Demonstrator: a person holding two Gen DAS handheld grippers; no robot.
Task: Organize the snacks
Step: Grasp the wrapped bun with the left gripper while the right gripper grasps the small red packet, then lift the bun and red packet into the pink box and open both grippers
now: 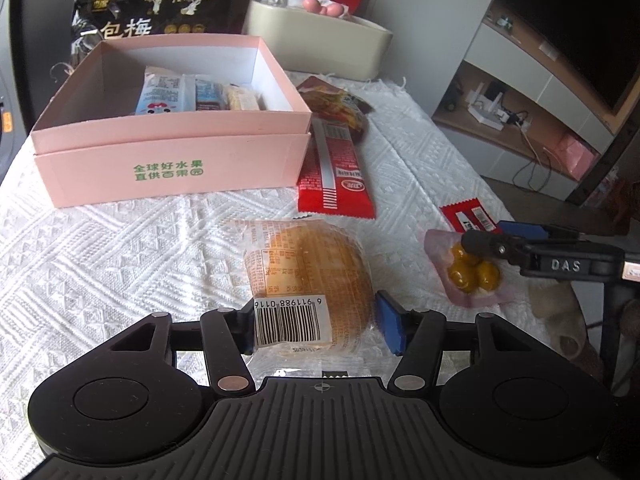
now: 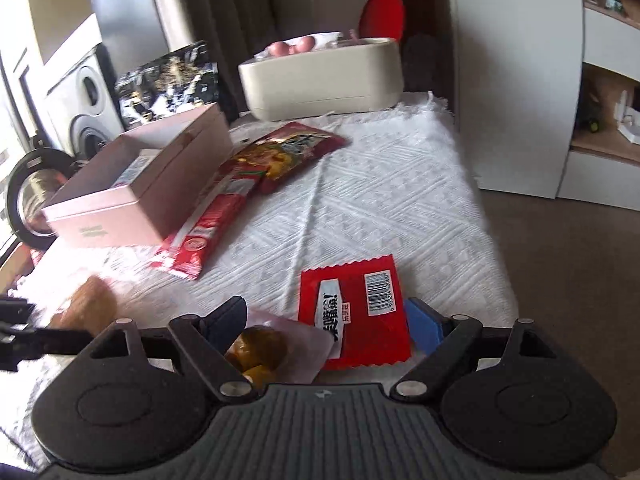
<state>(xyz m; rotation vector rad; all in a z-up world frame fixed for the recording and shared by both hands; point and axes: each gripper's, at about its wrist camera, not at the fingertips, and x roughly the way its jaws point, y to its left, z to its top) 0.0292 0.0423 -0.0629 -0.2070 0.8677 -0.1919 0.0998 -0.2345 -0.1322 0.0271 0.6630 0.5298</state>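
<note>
left tool (image 1: 316, 322): closed on clear-wrapped round golden bun (image 1: 310, 280), in front of open pink cardboard box (image 1: 172, 160) | right tool (image 2: 326, 326): spread wide, straddling pink pouch of yellow candies (image 2: 260, 350) and flat red packet (image 2: 354, 316), gripping neither, right of box

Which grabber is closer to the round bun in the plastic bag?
Left. The left gripper has the wrapped bun right between its fingers. The right gripper is off to the side, over the yellow candy pouch and small red packet.

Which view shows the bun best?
The left wrist view: the bun lies whole and sharp in its clear wrapper, barcode readable. The right wrist view shows only a blurred brown patch at its left edge.
</note>
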